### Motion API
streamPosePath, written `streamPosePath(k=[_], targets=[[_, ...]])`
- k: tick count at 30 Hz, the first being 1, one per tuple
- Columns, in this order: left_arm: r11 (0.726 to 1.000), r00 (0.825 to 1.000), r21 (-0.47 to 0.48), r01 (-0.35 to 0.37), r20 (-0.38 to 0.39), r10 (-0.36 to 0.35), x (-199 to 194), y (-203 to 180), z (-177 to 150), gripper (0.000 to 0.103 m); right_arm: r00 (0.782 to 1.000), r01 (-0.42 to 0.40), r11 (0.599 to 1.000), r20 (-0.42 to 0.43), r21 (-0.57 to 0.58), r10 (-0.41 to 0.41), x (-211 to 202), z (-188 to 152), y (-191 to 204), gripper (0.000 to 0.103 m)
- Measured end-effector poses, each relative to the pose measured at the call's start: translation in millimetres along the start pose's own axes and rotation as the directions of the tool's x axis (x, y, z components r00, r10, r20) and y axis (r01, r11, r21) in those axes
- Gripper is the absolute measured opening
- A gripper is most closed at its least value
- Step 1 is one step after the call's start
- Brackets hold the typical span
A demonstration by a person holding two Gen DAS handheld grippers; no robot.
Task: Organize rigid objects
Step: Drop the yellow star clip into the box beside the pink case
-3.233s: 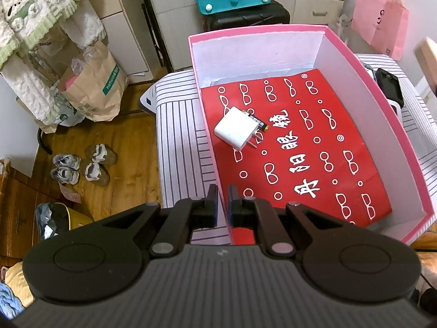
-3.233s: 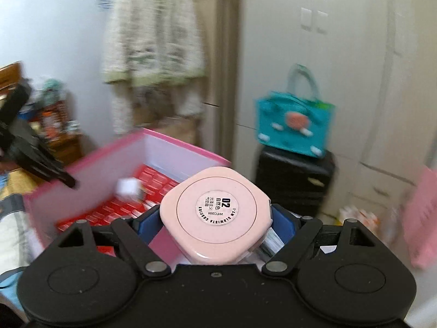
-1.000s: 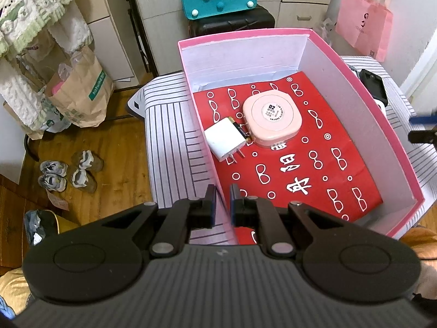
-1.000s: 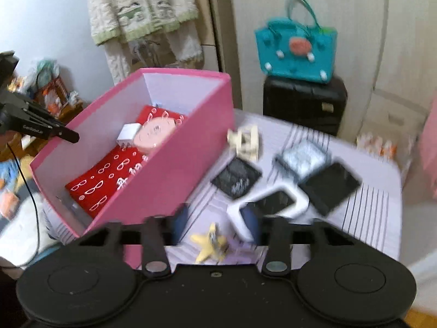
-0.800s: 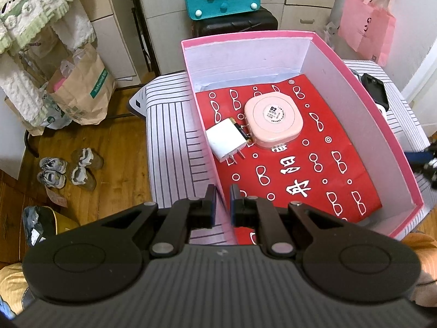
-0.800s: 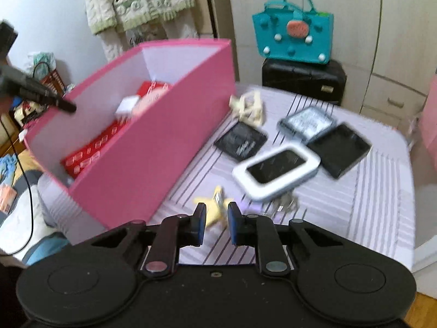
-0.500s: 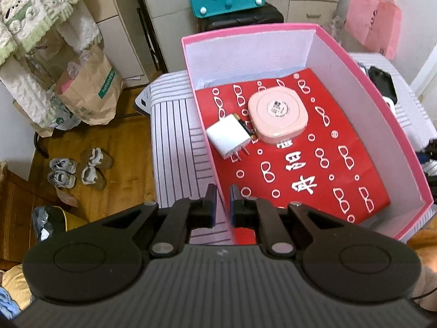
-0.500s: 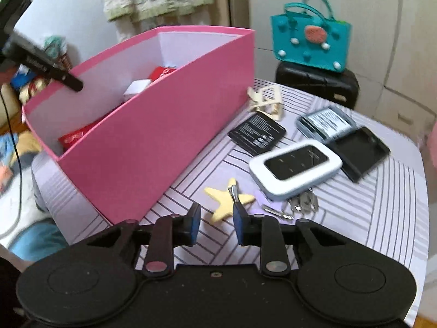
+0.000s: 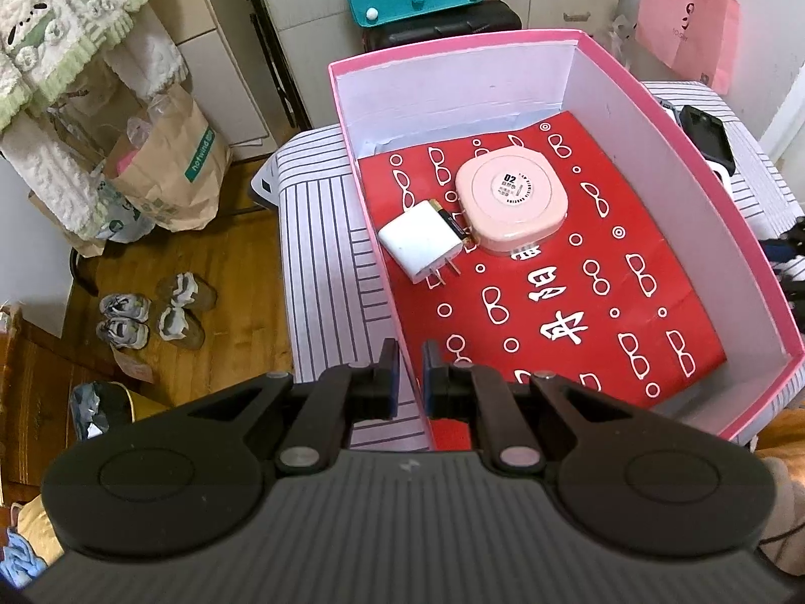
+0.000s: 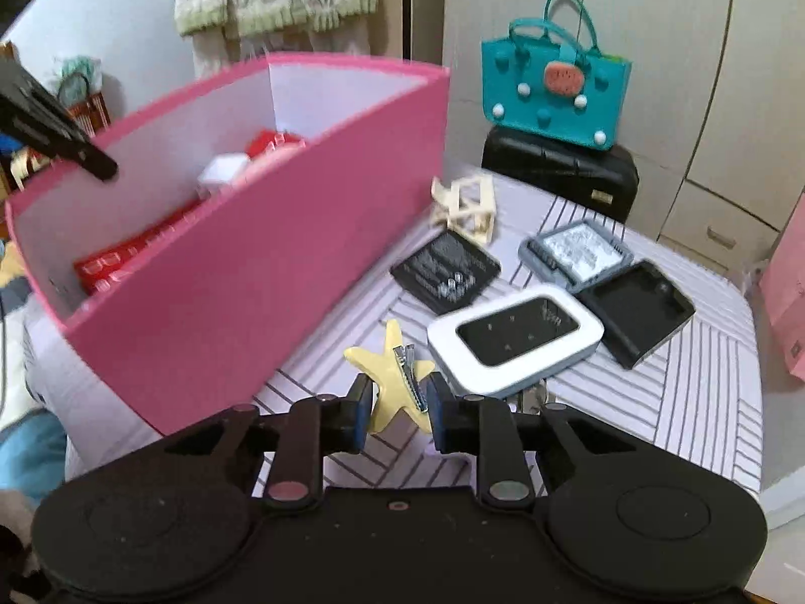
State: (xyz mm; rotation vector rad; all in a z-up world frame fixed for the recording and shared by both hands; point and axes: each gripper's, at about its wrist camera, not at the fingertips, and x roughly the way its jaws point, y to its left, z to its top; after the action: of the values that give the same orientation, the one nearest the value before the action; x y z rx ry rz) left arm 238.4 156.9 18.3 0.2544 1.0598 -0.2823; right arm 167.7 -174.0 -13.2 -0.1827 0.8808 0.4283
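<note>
Lowered since a second ago, my right claw [image 10: 396, 397] was closing around the yellow star-shaped hair clip [image 10: 392, 372]; my left claw [image 9: 406, 372] pinched the pink cardboard box's wall [image 9: 370, 231].

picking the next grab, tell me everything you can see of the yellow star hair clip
The yellow star hair clip is a pale yellow, five-armed flat star of matte, plastic-looking material, with a silver metal clip lying along its upper face. It rests flat on the striped cloth beside the pink box, close to the white-framed device. Its lower arms sit between the fingers of the right gripper, whose jaws are closing around it; contact with the pads is not clear.
</note>
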Motion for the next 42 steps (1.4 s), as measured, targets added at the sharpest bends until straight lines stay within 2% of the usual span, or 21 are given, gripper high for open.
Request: streamPosePath(k=[6, 10, 13, 16, 19, 24, 30, 32, 34, 38, 42], targets=[[0.999, 0.999, -0.031, 0.026, 0.032, -0.025, -1.9, 5.2, -4.9, 0.008, 0.996, 0.005, 1.000, 0.088, 0.009, -0.006, -34.0, 20.7, -0.2, 0.027], [0.999, 0.999, -0.036, 0.028, 0.038, -0.027, -2.2, 8.1, -6.4, 0.008, 0.988, -0.043, 0.999, 0.147, -0.004, 0.043, -53.3, 48.6, 1.4, 0.027], [0.999, 0.999, -0.021, 0.024, 0.032, -0.023, -2.2, 9.4, -6.0, 0.008, 0.982, -0.104, 0.993, 0.152, -0.057, 0.111, -53.6, 75.7, 9.7, 0.027], [0.999, 0.999, -0.017, 0.045, 0.007, -0.045, -0.8, 10.9, -0.5, 0.009, 0.980, -0.154, 0.979, 0.106, -0.132, 0.168, -34.8, 106.1, 25.3, 0.027], [0.999, 0.998, -0.009, 0.054, -0.021, -0.054, 1.7, 9.6, 6.1, 0.009, 0.986, -0.147, 0.962, 0.039, -0.230, 0.160, -6.1, 126.8, 45.5, 0.027], [0.999, 0.999, -0.004, 0.043, -0.012, -0.043, 1.5, 6.7, 3.4, 0.009, 0.997, -0.070, 0.927, -0.067, -0.368, 0.049, 51.5, 146.7, 66.4, 0.027], [0.999, 0.999, -0.027, 0.040, -0.002, -0.040, 0.2, 6.8, 2.7, 0.008, 0.985, -0.048, 0.872, -0.170, -0.486, -0.040, 91.1, 150.7, 76.7, 0.027], [0.998, 0.999, -0.037, 0.041, -0.003, -0.042, 0.3, 7.9, 3.3, 0.009, 0.985, -0.055, 0.885, -0.170, -0.463, -0.028, 91.1, 152.9, 72.3, 0.032], [0.997, 0.999, -0.053, 0.050, 0.002, -0.050, -0.1, 10.2, 2.4, 0.009, 0.988, -0.083, 0.922, -0.150, -0.378, 0.027, 79.7, 157.6, 60.0, 0.043], [0.994, 0.998, -0.085, 0.065, 0.013, -0.064, -0.1, 13.9, 0.8, 0.009, 0.982, -0.189, 0.971, -0.035, -0.146, 0.186, 36.9, 159.0, 15.6, 0.044], [0.992, 0.998, -0.107, 0.070, 0.015, -0.069, 0.1, 15.6, 1.1, 0.009, 0.971, -0.238, 0.971, 0.031, -0.011, 0.238, -3.0, 140.5, -20.9, 0.045]])
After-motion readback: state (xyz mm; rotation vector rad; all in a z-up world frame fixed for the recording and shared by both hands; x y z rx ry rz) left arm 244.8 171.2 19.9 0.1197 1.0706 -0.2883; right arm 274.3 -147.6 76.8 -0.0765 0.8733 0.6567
